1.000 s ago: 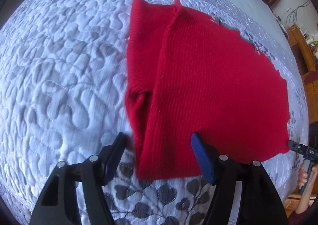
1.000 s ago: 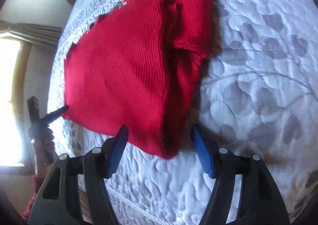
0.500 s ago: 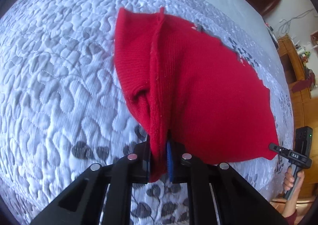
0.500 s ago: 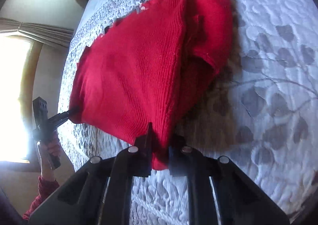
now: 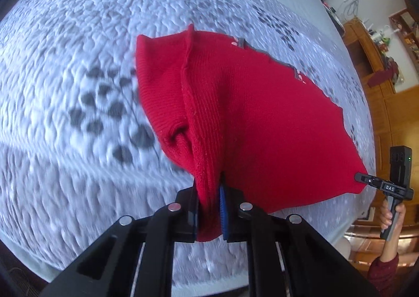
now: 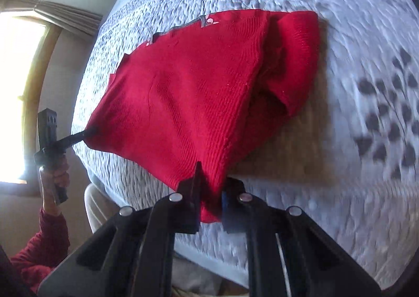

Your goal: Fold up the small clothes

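- Sweater of red knit hangs stretched between your two grippers, its far edge on the bed.
- Your left gripper has its fingers pressed together, pinching one near corner; the folded sleeve bunches just beyond them.
- Your right gripper has its fingers pinching the other near corner; the cloth runs taut from there.
- Your right hand and dark red cuff show past the sweater's corner.
- Quilted white bedspread with grey leaves lies beneath both pairs of fingers, blurred.
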Action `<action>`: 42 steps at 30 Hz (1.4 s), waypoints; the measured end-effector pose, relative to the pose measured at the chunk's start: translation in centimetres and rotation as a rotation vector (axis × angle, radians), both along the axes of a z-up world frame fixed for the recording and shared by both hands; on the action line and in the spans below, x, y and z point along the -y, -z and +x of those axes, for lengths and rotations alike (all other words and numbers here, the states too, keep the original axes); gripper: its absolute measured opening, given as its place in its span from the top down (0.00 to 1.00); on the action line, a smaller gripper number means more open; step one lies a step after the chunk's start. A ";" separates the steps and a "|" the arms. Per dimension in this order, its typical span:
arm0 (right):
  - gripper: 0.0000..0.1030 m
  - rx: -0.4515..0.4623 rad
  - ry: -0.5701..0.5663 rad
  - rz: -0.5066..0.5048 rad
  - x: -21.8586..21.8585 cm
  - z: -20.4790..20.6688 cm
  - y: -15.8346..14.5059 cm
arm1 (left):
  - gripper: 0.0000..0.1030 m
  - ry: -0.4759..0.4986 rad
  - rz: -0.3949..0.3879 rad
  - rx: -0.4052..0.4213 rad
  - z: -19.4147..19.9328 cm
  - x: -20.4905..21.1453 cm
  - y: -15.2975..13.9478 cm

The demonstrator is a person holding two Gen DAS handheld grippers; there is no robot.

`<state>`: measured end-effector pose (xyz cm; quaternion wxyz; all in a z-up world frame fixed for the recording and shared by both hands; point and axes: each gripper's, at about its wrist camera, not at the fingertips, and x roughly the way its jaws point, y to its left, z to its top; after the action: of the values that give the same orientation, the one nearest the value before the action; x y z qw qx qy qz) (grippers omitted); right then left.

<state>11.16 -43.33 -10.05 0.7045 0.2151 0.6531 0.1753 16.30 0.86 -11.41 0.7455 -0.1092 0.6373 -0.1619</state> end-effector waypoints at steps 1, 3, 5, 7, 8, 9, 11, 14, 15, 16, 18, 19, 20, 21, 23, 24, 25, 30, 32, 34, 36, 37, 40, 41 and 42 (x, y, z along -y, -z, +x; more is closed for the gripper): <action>0.90 0.001 0.000 -0.002 0.2 -0.9 -0.1 | 0.88 0.008 -0.001 0.002 -0.9 0.1 -0.1; 0.90 0.000 0.007 -0.022 0.6 -2.5 0.2 | 0.88 0.029 0.013 0.011 -3.0 0.8 0.1; 0.90 -0.020 0.028 -0.054 0.9 -3.5 1.5 | 0.88 0.038 0.051 0.012 -4.4 1.4 1.2; 0.90 -0.050 0.045 -0.083 0.7 -3.7 3.5 | 0.88 0.042 0.120 0.025 -5.2 2.0 2.8; 0.90 -0.058 0.048 -0.099 0.5 -3.7 4.3 | 0.88 0.037 0.141 0.024 -5.4 2.1 3.6; 0.90 -0.068 0.054 -0.113 0.2 -3.7 5.3 | 0.88 0.029 0.148 0.021 -5.6 2.1 4.4; 0.90 -0.069 0.060 -0.133 -0.2 -3.5 6.3 | 0.87 0.016 0.149 0.040 -6.0 2.0 5.2; 0.89 -0.058 0.076 -0.147 -0.4 -3.5 6.8 | 0.87 0.027 0.160 0.062 -6.4 2.3 5.3; 0.89 -0.055 0.075 -0.149 -0.5 -3.5 6.6 | 0.86 0.031 0.166 0.067 -6.5 2.5 5.3; 0.83 -0.051 0.071 -0.150 -0.6 -3.5 6.4 | 0.83 0.042 0.181 0.068 -6.6 2.6 5.0; 0.64 -0.037 0.063 -0.169 -0.2 -4.1 5.5 | 0.75 0.047 0.195 0.063 -6.6 3.0 4.4; 0.54 -0.018 0.051 -0.182 0.1 -4.3 5.0 | 0.68 0.043 0.204 0.066 -6.4 2.8 4.0; 0.50 -0.005 0.045 -0.193 0.3 -4.6 4.2 | 0.61 0.038 0.210 0.083 -6.5 2.3 3.2; 0.50 0.003 0.046 -0.198 0.8 -4.8 3.6 | 0.59 0.035 0.212 0.105 -6.3 1.8 2.3; 0.50 0.039 0.064 -0.185 1.5 -4.4 1.6 | 0.58 0.035 0.226 0.148 -5.2 1.2 0.6; 0.50 0.057 0.073 -0.175 2.0 -3.9 0.7 | 0.58 0.033 0.234 0.167 -4.5 1.1 -0.1; 0.50 0.078 0.083 -0.168 2.3 -3.0 -0.3 | 0.58 0.031 0.239 0.182 -3.6 1.1 -0.6; 0.48 0.120 0.113 -0.171 3.3 3.6 -1.4 | 0.56 0.034 0.286 0.213 3.0 3.6 -1.1; 0.49 0.101 0.130 -0.189 4.0 6.4 -0.1 | 0.56 0.043 0.318 0.198 5.5 4.6 0.1; 0.49 0.066 0.155 -0.180 4.3 9.1 1.9 | 0.56 0.044 0.321 0.164 8.0 5.6 1.9; 0.49 0.033 0.168 -0.149 4.7 11.2 3.6 | 0.56 0.045 0.325 0.146 9.5 6.1 3.4; 0.49 0.022 0.172 -0.146 4.7 11.8 4.3 | 0.57 0.048 0.325 0.136 10.3 6.4 4.1; 0.49 0.000 0.169 -0.142 4.9 13.5 5.9 | 0.77 0.055 0.293 0.114 11.2 6.6 5.3; 0.51 0.001 0.165 -0.136 4.9 13.9 6.2 | 0.83 0.056 0.270 0.105 11.6 6.7 5.6; 0.55 0.005 0.157 -0.133 4.8 14.2 6.3 | 0.87 0.052 0.257 0.099 11.9 6.7 5.9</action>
<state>25.35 -48.10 -16.39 0.7306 0.2177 0.6427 0.0764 28.18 -5.87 -17.36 0.7793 0.0119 0.6179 -0.1033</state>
